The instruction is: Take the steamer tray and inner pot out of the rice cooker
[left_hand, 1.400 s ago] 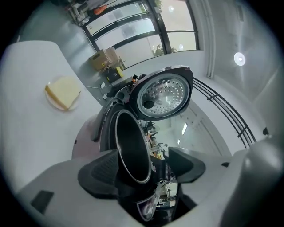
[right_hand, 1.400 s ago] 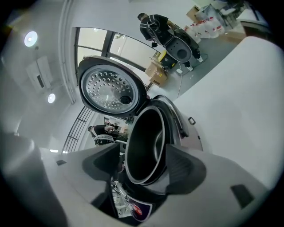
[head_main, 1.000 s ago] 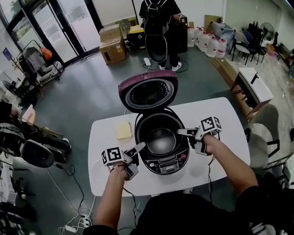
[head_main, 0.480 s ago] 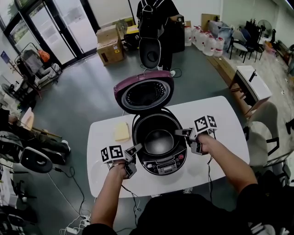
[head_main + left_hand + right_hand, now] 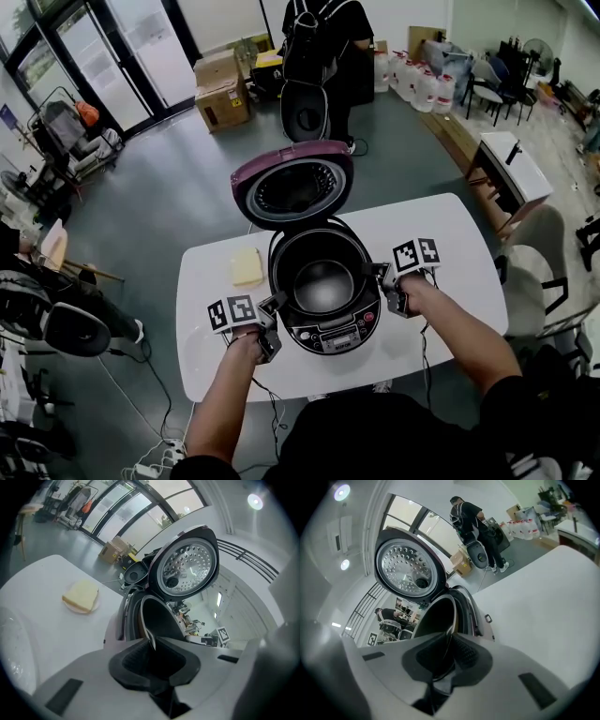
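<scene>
Because the inner pot [image 5: 323, 284], seated inside the rice cooker [image 5: 339, 336], looks like stiff, slick metal, its thin rim is the hold: left claw [image 5: 277, 302] and right claw [image 5: 379, 272], jaws just closing, pinch it at the cooker's opposite sides.

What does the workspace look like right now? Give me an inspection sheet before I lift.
Surface: white table, the cooker at its middle.
Job's things: rice cooker, lid up; inner pot seated inside; steamer tray not seen.
Clutter: yellow pad left of the cooker.
Grippers: left gripper and right gripper have just been closing; each is shut on the inner pot's rim, on opposite sides.
Cables: leads hang from the grippers; floor cables and a power strip lower left.
Surroundings: person standing beyond the table, cardboard boxes, water jugs, chair.
</scene>
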The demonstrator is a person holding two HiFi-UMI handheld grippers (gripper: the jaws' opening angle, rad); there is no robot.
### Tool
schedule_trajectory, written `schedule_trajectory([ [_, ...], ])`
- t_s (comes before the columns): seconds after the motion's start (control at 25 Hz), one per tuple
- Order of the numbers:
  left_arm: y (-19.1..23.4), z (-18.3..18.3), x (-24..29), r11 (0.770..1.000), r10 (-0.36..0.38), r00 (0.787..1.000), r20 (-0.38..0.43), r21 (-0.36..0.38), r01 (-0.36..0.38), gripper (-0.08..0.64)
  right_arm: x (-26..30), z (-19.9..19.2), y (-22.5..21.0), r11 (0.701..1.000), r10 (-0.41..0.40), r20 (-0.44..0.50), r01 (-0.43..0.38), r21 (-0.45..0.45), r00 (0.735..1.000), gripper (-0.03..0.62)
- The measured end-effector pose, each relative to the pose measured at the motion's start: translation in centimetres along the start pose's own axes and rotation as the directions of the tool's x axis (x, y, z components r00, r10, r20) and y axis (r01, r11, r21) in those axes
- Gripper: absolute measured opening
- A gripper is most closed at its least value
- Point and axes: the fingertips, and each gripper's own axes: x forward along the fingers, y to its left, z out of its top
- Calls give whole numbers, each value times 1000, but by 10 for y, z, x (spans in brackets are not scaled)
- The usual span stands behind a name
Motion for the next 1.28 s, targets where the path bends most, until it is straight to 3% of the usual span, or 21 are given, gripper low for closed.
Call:
schedule_trajectory([
  [0.28, -8, 3, -13, 1000, -18, 999, 51, 10, 17, 31, -13, -1, 19, 995, 15, 42, -11, -98, 999, 36],
  [0.68, -51, 22, -47, 988, -60, 990, 131, 151, 40, 35, -46, 8, 61, 977, 42, 177, -3, -214, 983, 46],
  [1.0, -110, 33, -80, 960, -117, 963, 244, 276, 47, 34, -100, 20, 97, 962, 88, 325, 5, -274, 942, 43],
  [1.28, -152, 27, -65, 937, -178, 956, 233, 337, 92, 35, -150, 29, 94, 949, 76, 419, 63, -309, 905, 44],
])
